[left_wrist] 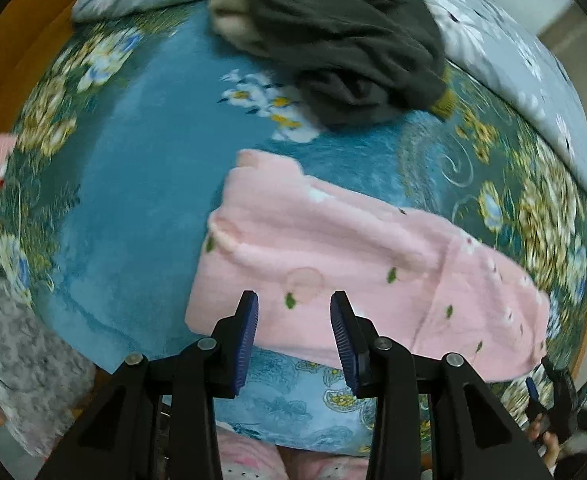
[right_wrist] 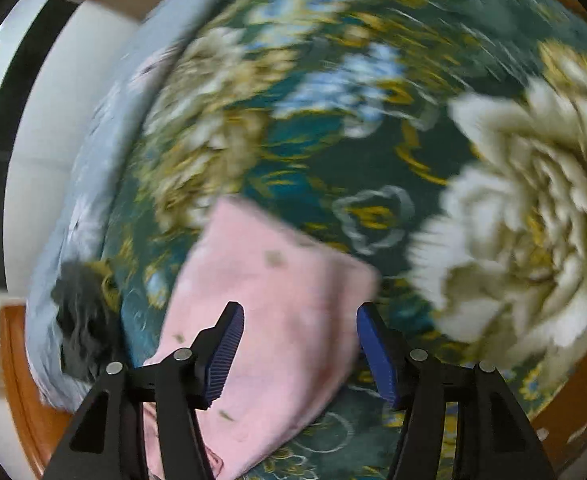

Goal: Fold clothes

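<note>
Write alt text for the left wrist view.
A folded pink fleece garment with small green dots lies on a blue floral bedspread, just beyond the open, empty left gripper. A dark grey garment is heaped farther back beside a pale floral quilt.

Blue floral bedspread (left_wrist: 133,200), pale grey quilt (left_wrist: 533,80) along its edge

Pink garment (left_wrist: 333,264) flat on bedspread (left_wrist: 141,200); left gripper (left_wrist: 295,336) fingers apart, prob. empty.
</note>
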A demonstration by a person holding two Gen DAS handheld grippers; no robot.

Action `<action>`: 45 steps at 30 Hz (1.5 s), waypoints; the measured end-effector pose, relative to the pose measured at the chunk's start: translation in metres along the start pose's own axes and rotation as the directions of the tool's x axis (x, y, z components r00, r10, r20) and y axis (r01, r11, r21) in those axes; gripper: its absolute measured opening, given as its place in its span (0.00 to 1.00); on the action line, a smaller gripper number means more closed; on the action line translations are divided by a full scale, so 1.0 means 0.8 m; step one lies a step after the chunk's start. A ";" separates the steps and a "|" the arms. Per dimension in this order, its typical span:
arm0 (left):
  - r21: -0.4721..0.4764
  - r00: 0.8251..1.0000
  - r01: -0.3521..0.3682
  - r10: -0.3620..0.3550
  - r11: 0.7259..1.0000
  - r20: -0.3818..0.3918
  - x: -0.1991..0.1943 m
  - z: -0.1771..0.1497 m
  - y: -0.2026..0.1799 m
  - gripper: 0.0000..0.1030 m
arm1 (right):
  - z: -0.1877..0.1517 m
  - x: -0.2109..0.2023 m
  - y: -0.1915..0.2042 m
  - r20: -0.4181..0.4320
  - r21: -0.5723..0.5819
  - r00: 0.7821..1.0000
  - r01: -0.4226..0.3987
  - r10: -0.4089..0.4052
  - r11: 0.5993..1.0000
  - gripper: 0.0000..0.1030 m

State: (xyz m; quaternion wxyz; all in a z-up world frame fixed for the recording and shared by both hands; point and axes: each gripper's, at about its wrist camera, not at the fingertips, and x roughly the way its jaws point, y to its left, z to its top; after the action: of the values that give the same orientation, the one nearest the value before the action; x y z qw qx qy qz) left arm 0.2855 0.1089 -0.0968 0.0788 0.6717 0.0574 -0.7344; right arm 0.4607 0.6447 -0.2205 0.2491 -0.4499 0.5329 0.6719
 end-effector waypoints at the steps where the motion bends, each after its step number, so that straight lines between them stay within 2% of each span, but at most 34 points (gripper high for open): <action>1: 0.024 1.000 -0.009 0.009 1.000 0.009 -0.003 -0.001 -0.010 0.37 | 0.000 0.005 -0.004 -0.009 0.014 1.000 -0.002 0.002 1.000 0.60; 10: 0.149 0.999 -0.016 0.011 0.989 0.032 -0.033 -0.009 -0.047 0.37 | 0.024 0.048 -0.022 -0.030 0.097 0.999 -0.022 0.026 0.995 0.60; 11: 0.156 0.999 -0.016 0.011 0.988 0.033 -0.035 -0.012 -0.047 0.37 | 0.024 0.050 -0.023 -0.041 0.106 0.999 -0.024 0.029 0.994 0.57; 15: 0.152 1.000 -0.017 0.014 0.988 0.024 -0.040 -0.023 -0.035 0.38 | 0.023 0.044 -0.022 -0.065 0.132 0.997 -0.035 0.044 0.991 0.33; 18: 0.132 0.999 -0.021 0.018 0.991 0.028 -0.043 -0.025 -0.019 0.38 | 0.023 0.027 -0.009 -0.074 0.129 0.996 -0.047 0.057 0.991 0.30; 21: 0.094 0.999 -0.015 0.012 0.995 0.031 -0.044 -0.025 0.000 0.38 | 0.017 -0.003 0.020 -0.056 0.081 0.994 -0.089 0.093 0.993 0.29; 24: 0.037 0.999 0.007 -0.008 0.999 0.037 -0.045 -0.024 0.024 0.38 | -0.007 -0.038 0.081 -0.024 -0.079 0.994 -0.106 0.104 0.991 0.29; 26: 0.007 0.999 0.020 -0.020 1.000 0.039 -0.045 -0.023 0.039 0.38 | -0.033 -0.057 0.134 -0.013 -0.217 0.993 -0.113 0.113 0.970 0.29; 27: -0.006 0.999 0.025 -0.025 1.000 0.041 -0.045 -0.022 0.047 0.38 | -0.049 -0.066 0.164 -0.010 -0.288 0.992 -0.122 0.124 0.950 0.29; 30: -0.049 0.998 0.041 -0.038 0.998 0.057 -0.046 -0.016 0.077 0.38 | -0.108 -0.088 0.253 -0.024 -0.501 0.985 -0.159 0.170 0.851 0.29; 33: -0.090 0.996 0.061 -0.054 0.994 0.077 -0.050 -0.011 0.109 0.38 | -0.184 -0.097 0.340 -0.080 -0.674 0.972 -0.217 0.222 0.706 0.29; 36: -0.124 0.994 0.068 -0.057 0.990 0.095 -0.053 -0.007 0.146 0.38 | -0.255 -0.081 0.400 -0.162 -0.756 0.962 -0.265 0.221 0.598 0.29; 40: -0.180 0.993 0.071 -0.053 0.981 0.103 -0.051 -0.006 0.200 0.38 | -0.368 -0.041 0.458 -0.267 -0.836 0.953 -0.304 0.146 0.457 0.29; 45: -0.244 0.996 0.069 -0.053 0.967 0.073 -0.034 -0.009 0.257 0.38 | -0.509 0.029 0.469 -0.310 -0.918 0.949 -0.286 -0.048 0.273 0.29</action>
State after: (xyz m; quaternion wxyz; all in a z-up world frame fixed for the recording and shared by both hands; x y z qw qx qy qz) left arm 0.3348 -0.0904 -0.0662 0.1408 0.6300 0.1662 -0.7454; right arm 0.2822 0.1431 -0.0671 -0.1988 -0.5562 0.0858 0.8024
